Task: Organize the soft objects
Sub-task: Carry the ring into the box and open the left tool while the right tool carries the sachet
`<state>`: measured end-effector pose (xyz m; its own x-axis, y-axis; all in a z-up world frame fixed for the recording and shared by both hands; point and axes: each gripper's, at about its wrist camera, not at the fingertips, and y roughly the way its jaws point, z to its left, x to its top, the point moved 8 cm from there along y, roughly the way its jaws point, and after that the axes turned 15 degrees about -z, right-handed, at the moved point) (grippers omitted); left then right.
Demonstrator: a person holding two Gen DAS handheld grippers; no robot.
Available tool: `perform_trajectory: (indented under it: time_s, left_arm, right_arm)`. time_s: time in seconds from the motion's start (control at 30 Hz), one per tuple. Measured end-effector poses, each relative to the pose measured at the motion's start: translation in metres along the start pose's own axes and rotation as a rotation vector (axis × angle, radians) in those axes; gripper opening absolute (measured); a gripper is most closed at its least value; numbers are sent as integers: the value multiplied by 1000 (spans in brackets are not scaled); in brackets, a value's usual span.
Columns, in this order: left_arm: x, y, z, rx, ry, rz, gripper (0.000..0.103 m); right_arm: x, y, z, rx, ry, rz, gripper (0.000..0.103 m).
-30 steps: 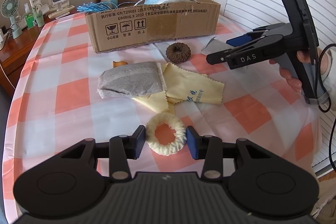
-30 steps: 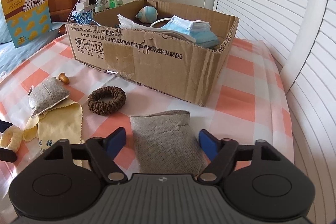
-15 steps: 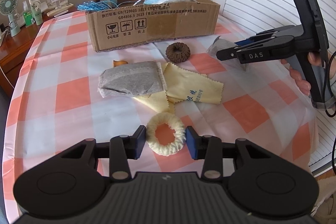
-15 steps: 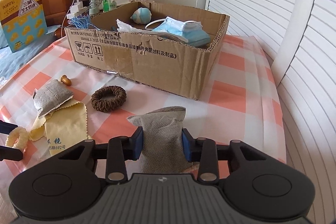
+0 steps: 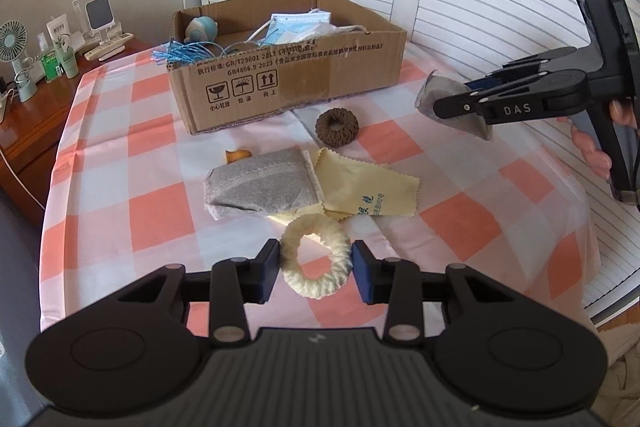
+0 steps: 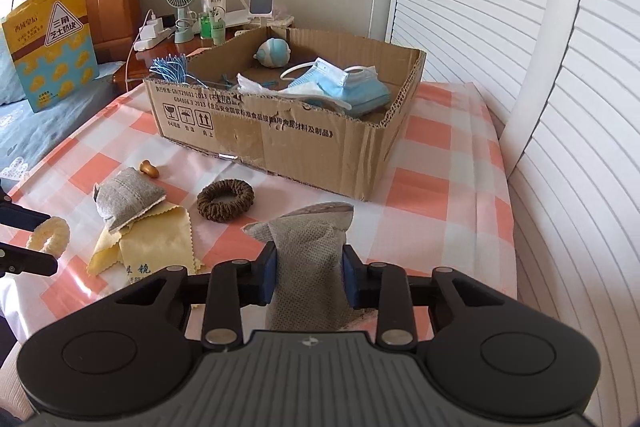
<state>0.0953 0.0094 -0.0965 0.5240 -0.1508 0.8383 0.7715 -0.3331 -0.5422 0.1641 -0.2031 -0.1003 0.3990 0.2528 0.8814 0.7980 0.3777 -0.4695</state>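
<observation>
Cardboard box (image 6: pixel 280 131) sits at the far side of the desk (image 5: pixel 120 155), already holding face masks (image 6: pixel 344 89), a small round toy (image 6: pixel 273 53) and a blue tassel (image 6: pixel 168 67), so it reads as the collecting place for the soft things. Right claw (image 6: pixel 308 275) is clamped on a grey fabric pouch (image 6: pixel 310 251), pinched across its middle so the limp ends sag either side; in the left wrist view the pouch (image 5: pixel 448 103) hangs clear of the cloth, level with the box wall, which suits a carry over the rim. Left claw (image 5: pixel 316 269) has its jaws just beside the two flanks of a cream scrunchie (image 5: pixel 316 259), which looks tilted up off the desk; they seem to be closed on it, gripping lightly across the ring, since the soft loop would squash under more force. Waiting on the desk are a second grey pouch (image 5: pixel 260 187) lying over a yellow cleaning cloth (image 5: pixel 368 191), a brown scrunchie (image 5: pixel 337 127) near the box, and a small orange piece (image 5: pixel 238 155) beside the pouch
</observation>
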Motion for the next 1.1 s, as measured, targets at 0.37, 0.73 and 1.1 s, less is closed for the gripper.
perform_trajectory:
  time_s: [0.37, 0.73, 1.1]
  left_arm:
    - [61, 10, 21, -5, 42, -69, 38]
    - [162, 71, 35, 1, 148, -171, 38]
    - [196, 157, 70, 137, 103, -206, 81]
  right_arm:
    - [50, -13, -1, -6, -52, -80, 37]
    - [90, 2, -10, 3, -73, -129, 37]
    - [110, 26, -17, 17, -82, -137, 37]
